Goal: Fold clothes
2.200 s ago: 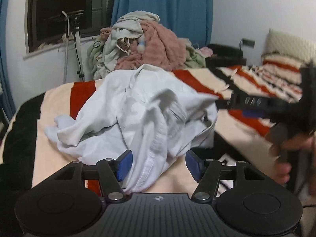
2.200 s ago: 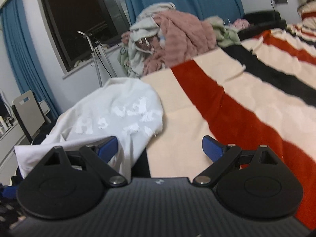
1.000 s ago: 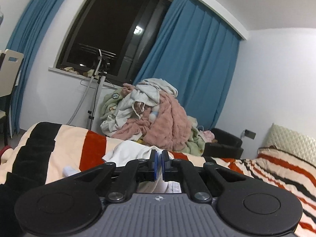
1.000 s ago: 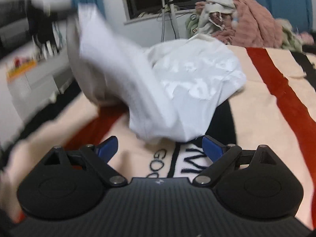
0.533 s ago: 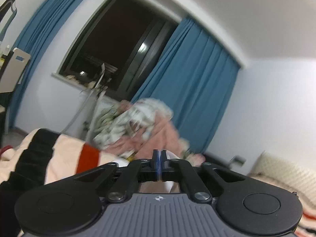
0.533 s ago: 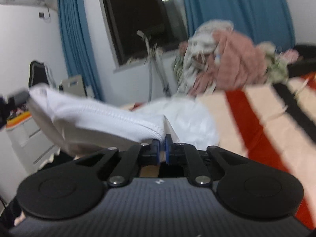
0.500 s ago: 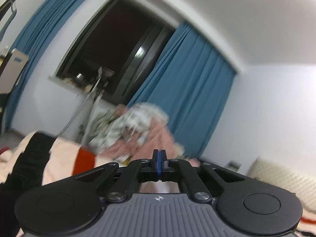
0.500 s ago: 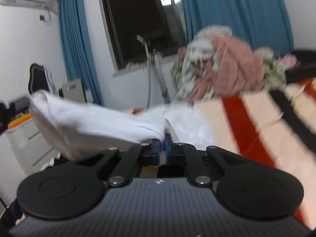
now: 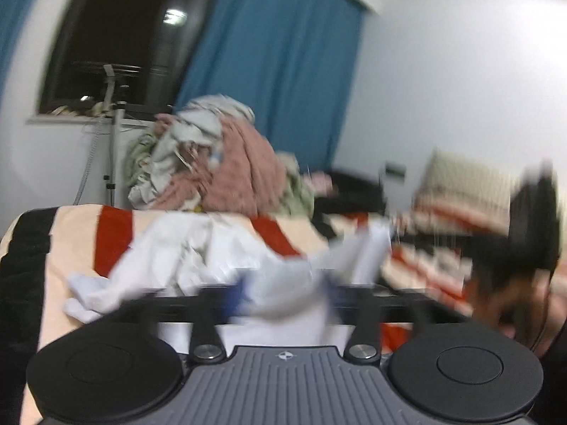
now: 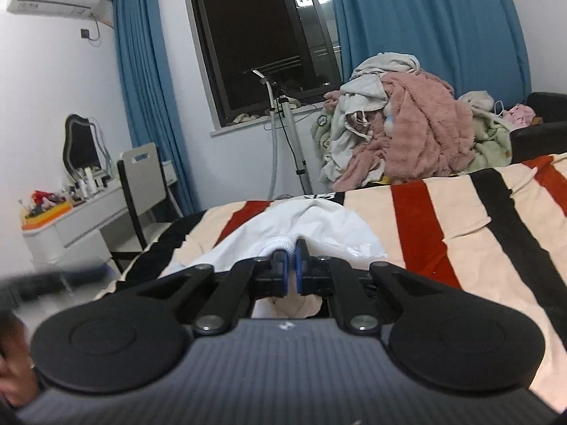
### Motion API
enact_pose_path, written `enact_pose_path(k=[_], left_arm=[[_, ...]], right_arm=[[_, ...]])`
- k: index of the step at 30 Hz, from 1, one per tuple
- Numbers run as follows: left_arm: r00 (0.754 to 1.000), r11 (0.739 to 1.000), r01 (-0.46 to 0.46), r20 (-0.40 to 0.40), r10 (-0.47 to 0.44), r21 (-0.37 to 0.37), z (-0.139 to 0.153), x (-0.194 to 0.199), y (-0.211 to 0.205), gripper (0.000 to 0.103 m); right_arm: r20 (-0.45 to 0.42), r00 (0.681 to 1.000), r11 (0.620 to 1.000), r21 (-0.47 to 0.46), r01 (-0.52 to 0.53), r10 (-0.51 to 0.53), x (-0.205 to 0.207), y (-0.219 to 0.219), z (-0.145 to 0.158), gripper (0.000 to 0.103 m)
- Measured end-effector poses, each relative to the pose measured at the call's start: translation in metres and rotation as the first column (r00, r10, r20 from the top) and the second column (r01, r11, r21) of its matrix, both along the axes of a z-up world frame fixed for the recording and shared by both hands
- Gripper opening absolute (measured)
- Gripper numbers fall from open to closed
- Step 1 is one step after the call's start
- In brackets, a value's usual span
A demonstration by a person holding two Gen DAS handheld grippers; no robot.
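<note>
A white garment (image 9: 198, 258) lies crumpled on the striped bed cover (image 9: 74, 248); the left wrist view is blurred by motion. My left gripper (image 9: 283, 294) has its blue pads spread apart with a fold of the white cloth between them. My right gripper (image 10: 290, 265) is shut on the rolled hem of the same white garment (image 10: 319, 223), which stretches away over the bed (image 10: 460, 233). In the left wrist view the right gripper shows as a dark blur at the right (image 9: 531, 226).
A heap of pink, grey and green laundry (image 10: 407, 131) lies at the far bed end below the blue curtains (image 10: 425, 17). A clothes steamer stand (image 10: 283, 131), a chair (image 10: 141, 184) and a cluttered white desk (image 10: 71, 219) stand at the left.
My left gripper was shut and raised; now its jaws are apart and it is lower, over the garment. My right gripper stays shut on the hem and has lowered toward the bed.
</note>
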State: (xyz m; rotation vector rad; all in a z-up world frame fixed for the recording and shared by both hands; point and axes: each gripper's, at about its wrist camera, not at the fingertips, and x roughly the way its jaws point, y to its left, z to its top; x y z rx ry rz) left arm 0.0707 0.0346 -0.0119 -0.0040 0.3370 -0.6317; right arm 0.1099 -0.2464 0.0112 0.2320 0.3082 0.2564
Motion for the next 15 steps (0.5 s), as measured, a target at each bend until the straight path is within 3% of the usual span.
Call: enact_pose_path(k=[2,4,7,9,10,12,14,15], left_arm=[[0.998,0.992,0.050,0.038,-0.054,0.112,-0.020,-0.001,-0.033,0.083],[0.994,0.965,0.064,0.066,-0.083,0.254,-0.052,-0.003,-0.068,0.083],[0.989,0.890,0.059,0.097,-0.115,0.452,-0.099,-0.001,-0.112,0.082],[0.986,0.818,-0.002,0.137,-0.094,0.575,-0.129,0.004,-0.125,0.066],[0.988,0.812,-0.034,0.140,-0.059,0.583,-0.133,0.010,-0.123,0.060],[0.989,0.801,-0.095,0.145,0.011,0.591,-0.141,0.021,-0.118,0.028],[0.988,0.867,-0.147,0.115,0.104,0.476,-0.126,0.030,-0.097,0.005],[0.983,0.894,-0.178,0.104,0.148,0.410,-0.117,0.033,-0.085,0.003]], right_arm=[[-0.004,1.000,1.000,0.014,0.007,-0.007,0.001,-0.004,-0.002,0.007],[-0.007,1.000,0.999,0.031,0.018,-0.018,0.003,-0.009,-0.006,0.007],[-0.017,0.999,0.998,0.038,0.052,-0.051,0.008,-0.018,-0.013,0.007],[-0.042,0.997,0.997,0.036,0.069,-0.067,0.012,-0.021,-0.017,0.007],[-0.054,0.996,0.996,0.037,0.077,-0.074,0.013,-0.022,-0.019,0.007],[-0.068,0.994,0.995,0.031,0.092,-0.090,0.015,-0.023,-0.021,0.007],[-0.077,0.991,0.994,0.007,0.106,-0.106,0.016,-0.022,-0.022,0.007],[-0.080,0.990,0.994,-0.006,0.113,-0.113,0.016,-0.022,-0.023,0.007]])
